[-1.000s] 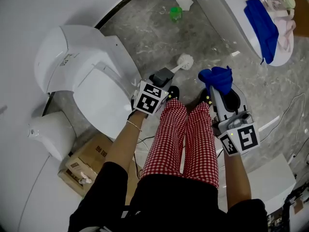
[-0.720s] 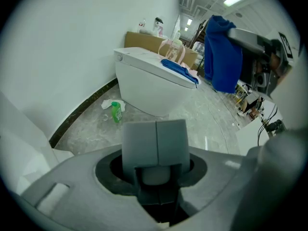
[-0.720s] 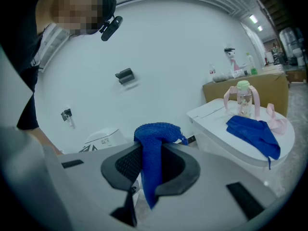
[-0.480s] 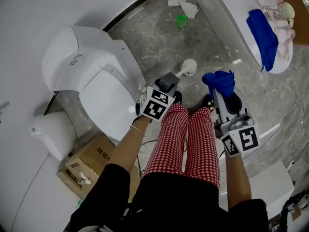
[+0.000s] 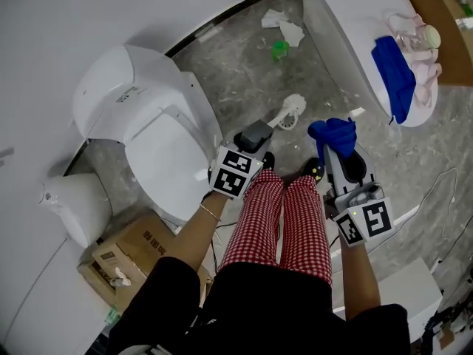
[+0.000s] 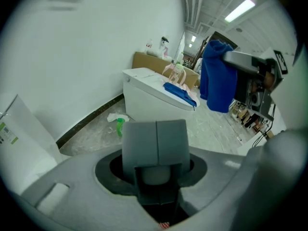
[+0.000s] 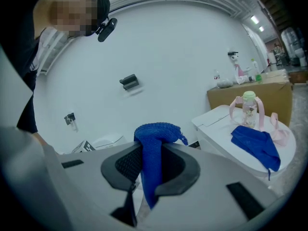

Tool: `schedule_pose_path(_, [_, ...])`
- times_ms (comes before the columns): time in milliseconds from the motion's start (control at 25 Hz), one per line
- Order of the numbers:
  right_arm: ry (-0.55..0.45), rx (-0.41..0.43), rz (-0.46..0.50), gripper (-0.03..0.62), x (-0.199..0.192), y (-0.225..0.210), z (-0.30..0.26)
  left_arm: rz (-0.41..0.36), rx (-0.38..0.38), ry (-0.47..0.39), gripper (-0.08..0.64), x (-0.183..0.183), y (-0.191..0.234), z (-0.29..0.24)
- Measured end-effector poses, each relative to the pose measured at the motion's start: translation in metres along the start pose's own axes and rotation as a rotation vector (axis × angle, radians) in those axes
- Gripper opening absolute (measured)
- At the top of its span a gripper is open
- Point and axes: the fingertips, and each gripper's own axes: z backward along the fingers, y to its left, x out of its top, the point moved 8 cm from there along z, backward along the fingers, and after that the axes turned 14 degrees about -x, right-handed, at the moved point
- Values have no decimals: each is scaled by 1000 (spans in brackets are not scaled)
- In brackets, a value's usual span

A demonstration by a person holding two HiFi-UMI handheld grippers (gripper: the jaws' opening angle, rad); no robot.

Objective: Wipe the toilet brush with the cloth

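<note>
My left tool is clenched on the white handle of the toilet brush. The bristle head points away from me over the grey floor, to the right of the toilet. My right tool grasps the blue cloth, which is bunched over the tip and hangs down between the 2 jaws. Brush head and cloth are near each other but apart. A second blue cloth lies on the white fixture at the right, and a green bottle sits on the floor beyond the brush.
</note>
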Motion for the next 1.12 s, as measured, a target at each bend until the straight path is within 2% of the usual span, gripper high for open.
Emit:
schedule_pose_path(440, [-34,5,-16,71,27,15,6,-7,-9,-59,170,24,-15,29])
schedule_pose_path(1120, [-89,1,11,70,68,26,27,-57,-21,-94,170,62,-45,71])
